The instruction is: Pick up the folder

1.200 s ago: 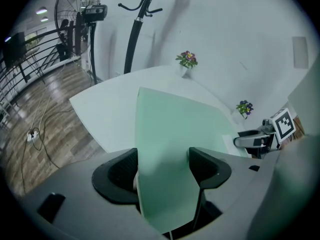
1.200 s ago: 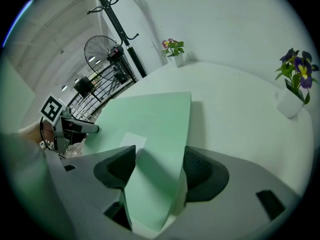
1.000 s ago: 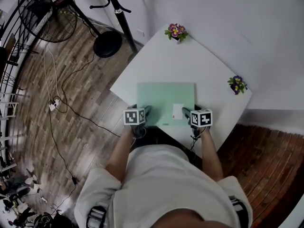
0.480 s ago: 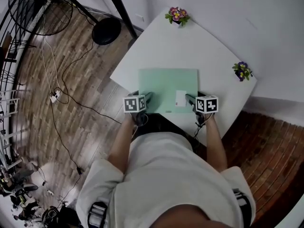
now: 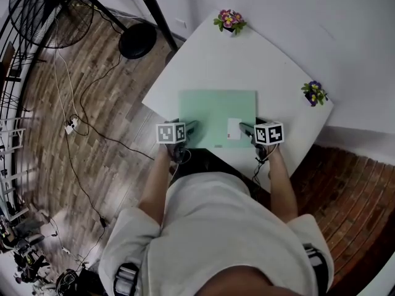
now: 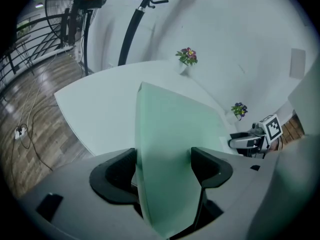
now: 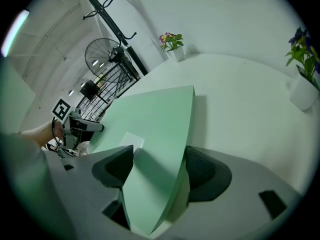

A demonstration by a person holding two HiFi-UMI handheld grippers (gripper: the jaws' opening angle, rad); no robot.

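Jaws just wider: left gripper (image 6: 162, 165) & right gripper (image 7: 159, 166), both angled down, spread loose astride near corners of folder (image 5: 216, 111).

The folder (image 5: 216, 113) is lying on the near part of the table (image 5: 210, 66). The left tongs (image 5: 190, 127) and right tongs (image 5: 245, 128) are sitting at its near corners; their jaws have just been opening, with the folder's edge lying between them. A far plant (image 5: 229, 22) is standing at the table's far corner, and a right plant (image 5: 314, 93) at its right corner. A stand (image 5: 138, 40) and a fan (image 5: 46, 17) are standing on the floor (image 5: 92, 134), left of the table.
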